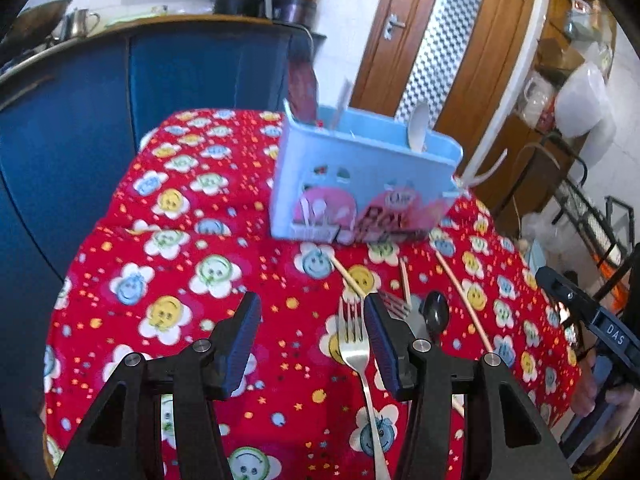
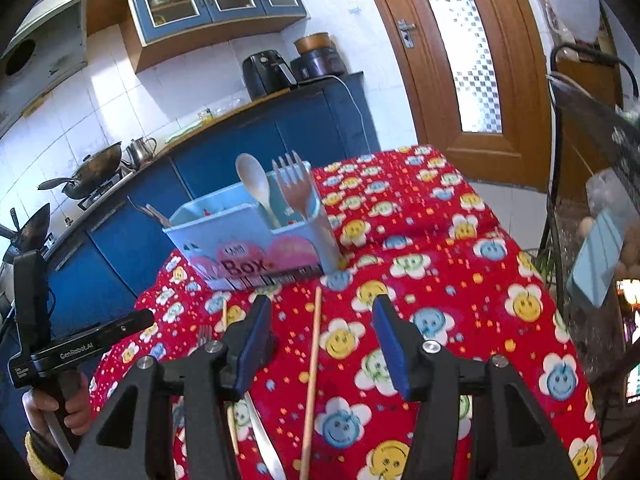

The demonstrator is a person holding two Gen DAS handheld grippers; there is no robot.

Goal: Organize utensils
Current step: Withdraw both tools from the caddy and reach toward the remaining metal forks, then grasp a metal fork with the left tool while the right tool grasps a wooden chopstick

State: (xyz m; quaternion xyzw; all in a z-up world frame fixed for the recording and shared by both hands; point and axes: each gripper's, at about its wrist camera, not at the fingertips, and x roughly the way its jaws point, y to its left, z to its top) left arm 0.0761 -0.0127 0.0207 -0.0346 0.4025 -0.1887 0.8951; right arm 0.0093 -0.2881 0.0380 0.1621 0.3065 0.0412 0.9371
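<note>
A light blue utensil box [image 1: 360, 184] stands on the red flowered tablecloth [image 1: 180, 260]; it also shows in the right wrist view [image 2: 248, 240], holding a pale spoon [image 2: 254, 184] and a pinkish fork [image 2: 296, 188]. My left gripper [image 1: 312, 312] is open above the cloth; a metal fork [image 1: 354, 344] lies between its fingers, close to the right one. Beside it lie another fork [image 1: 394, 304], a black spoon [image 1: 436, 314] and wooden chopsticks [image 1: 464, 300]. My right gripper [image 2: 324, 320] is open and empty; a chopstick [image 2: 313, 372] lies on the cloth between its fingers.
Blue kitchen cabinets [image 1: 120, 92] run behind the table, with woks and a kettle on the counter [image 2: 96, 168]. A wooden door [image 2: 460, 60] stands at the back right. A metal rack [image 1: 580, 208] and a chair [image 2: 592, 140] stand right of the table.
</note>
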